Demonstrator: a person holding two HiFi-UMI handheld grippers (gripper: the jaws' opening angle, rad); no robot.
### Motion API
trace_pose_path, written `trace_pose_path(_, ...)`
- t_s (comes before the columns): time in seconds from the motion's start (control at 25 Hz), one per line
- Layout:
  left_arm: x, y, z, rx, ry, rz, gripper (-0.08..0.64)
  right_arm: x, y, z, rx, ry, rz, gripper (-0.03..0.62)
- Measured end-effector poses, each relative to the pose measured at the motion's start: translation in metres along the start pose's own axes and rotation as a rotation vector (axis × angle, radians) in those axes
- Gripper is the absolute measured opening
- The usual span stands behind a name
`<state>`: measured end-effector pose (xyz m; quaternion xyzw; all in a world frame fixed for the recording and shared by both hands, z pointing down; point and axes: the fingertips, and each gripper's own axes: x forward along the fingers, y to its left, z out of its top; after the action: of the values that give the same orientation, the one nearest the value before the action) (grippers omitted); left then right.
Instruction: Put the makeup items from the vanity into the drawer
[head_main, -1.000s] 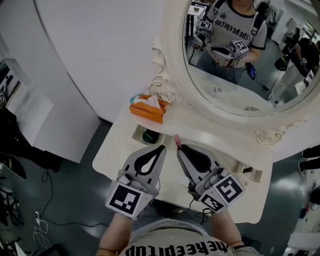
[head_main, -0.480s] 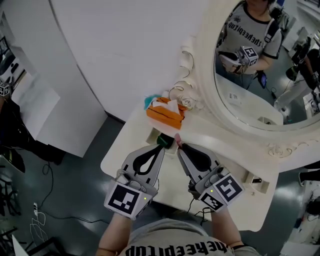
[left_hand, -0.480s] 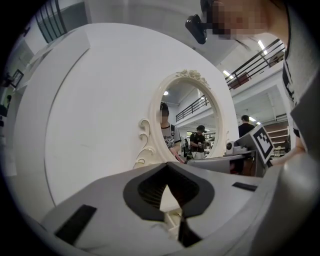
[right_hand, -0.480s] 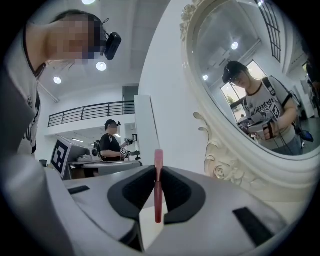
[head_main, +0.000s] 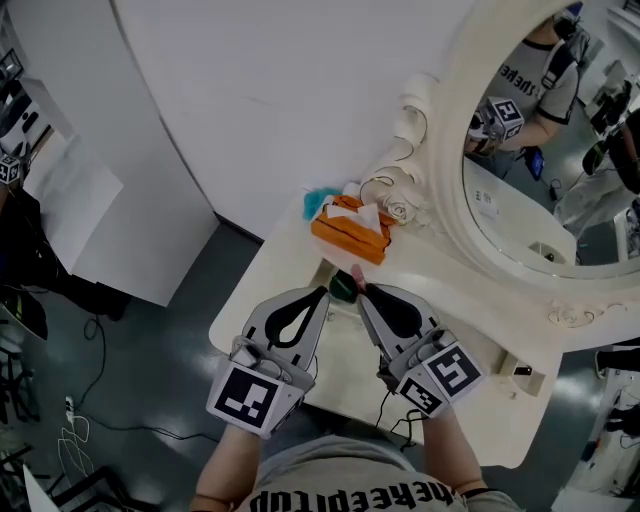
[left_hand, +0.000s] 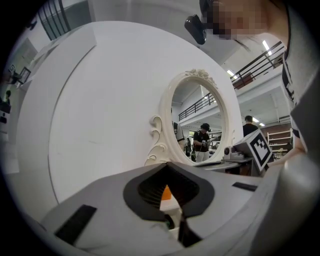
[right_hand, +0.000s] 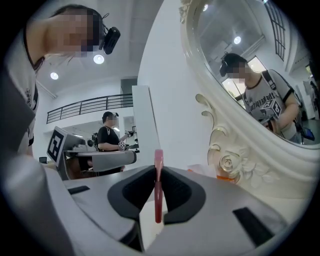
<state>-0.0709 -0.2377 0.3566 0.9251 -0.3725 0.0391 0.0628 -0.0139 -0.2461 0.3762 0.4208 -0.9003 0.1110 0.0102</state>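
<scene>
My right gripper (head_main: 361, 287) is shut on a thin pink makeup stick (right_hand: 158, 187), whose pink tip (head_main: 356, 273) pokes out past the jaws over the cream vanity top (head_main: 290, 262). My left gripper (head_main: 323, 292) hangs beside it with its jaws closed together and nothing held; through their gap the left gripper view shows the orange box (left_hand: 165, 192). Between the two gripper tips a dark green round item (head_main: 341, 288) sits in a recess of the vanity. No drawer shows in any view.
An orange tissue box (head_main: 352, 228) stands at the vanity's back left, against the ornate oval mirror frame (head_main: 452, 180). A white wall (head_main: 260, 90) rises behind. A small recess with a dark item (head_main: 520, 369) is at the vanity's right. Grey floor (head_main: 150, 350) lies to the left.
The head view has swung so the vanity and mirror sit further right and up. Both grippers stay shut, side by side, now closer to the orange box.
</scene>
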Motion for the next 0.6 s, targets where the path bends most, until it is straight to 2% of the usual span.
trace_pose_path(0.6,0.01,0.038,-0.023,-0.055,0.055,0.012,0.015,0.037,-0.036,-0.079,0.015,0.204,-0.06,0.06)
